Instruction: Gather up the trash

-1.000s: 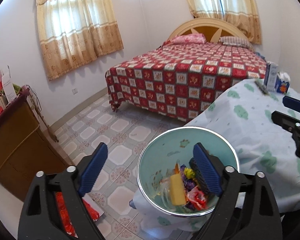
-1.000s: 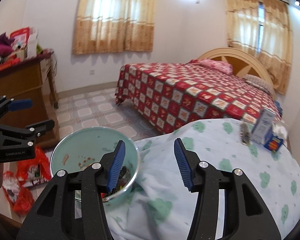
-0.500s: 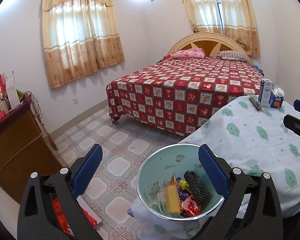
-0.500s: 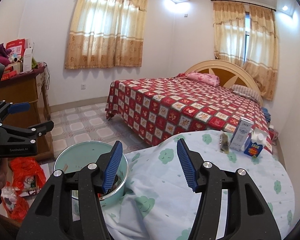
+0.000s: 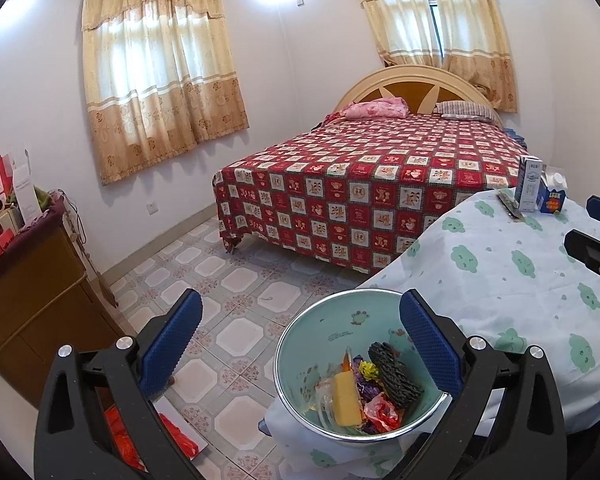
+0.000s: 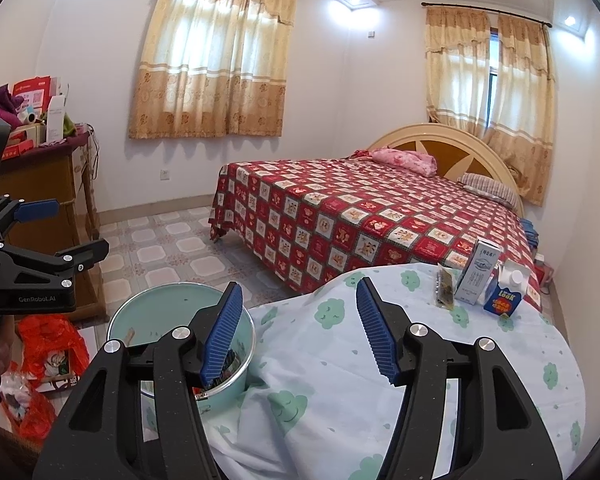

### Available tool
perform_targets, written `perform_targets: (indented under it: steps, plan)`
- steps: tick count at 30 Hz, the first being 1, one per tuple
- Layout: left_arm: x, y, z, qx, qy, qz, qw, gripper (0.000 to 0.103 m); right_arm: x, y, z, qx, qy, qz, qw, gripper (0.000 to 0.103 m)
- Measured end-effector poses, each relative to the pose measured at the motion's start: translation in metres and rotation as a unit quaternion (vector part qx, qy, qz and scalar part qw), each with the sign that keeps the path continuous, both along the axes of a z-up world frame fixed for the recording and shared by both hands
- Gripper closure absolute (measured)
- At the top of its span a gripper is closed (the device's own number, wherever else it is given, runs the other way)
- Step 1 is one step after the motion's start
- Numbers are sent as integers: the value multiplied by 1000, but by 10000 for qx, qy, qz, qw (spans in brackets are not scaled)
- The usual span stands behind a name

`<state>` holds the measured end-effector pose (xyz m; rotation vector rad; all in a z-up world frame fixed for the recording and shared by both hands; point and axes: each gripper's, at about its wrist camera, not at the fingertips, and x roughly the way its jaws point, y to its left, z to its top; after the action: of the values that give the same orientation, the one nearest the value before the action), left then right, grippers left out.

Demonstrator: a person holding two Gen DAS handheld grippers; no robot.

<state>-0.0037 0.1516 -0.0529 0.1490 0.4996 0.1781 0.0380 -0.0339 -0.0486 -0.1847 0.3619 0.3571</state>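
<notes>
Where tablecloth drapes, bowl, tiled floor, bed.

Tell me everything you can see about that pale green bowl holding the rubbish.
The bowl is round and deep, mint green inside and out, with a shiny metal-looking rim and small cartoon prints on its inner wall. It stands upright at the edge of the table's cloud-patterned cloth. Inside lie a yellow block, a dark ridged piece, and crumpled red, purple and yellow wrappers. Neither gripper touches it.
</notes>
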Motion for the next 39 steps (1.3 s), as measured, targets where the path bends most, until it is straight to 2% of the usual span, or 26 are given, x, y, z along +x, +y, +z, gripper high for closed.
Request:
perform_targets:
  steps: [39]
  plan:
    - [-2, 1, -1, 211, -71, 62, 9997, 6, -3, -5, 7, 78, -106, -112, 9999, 44]
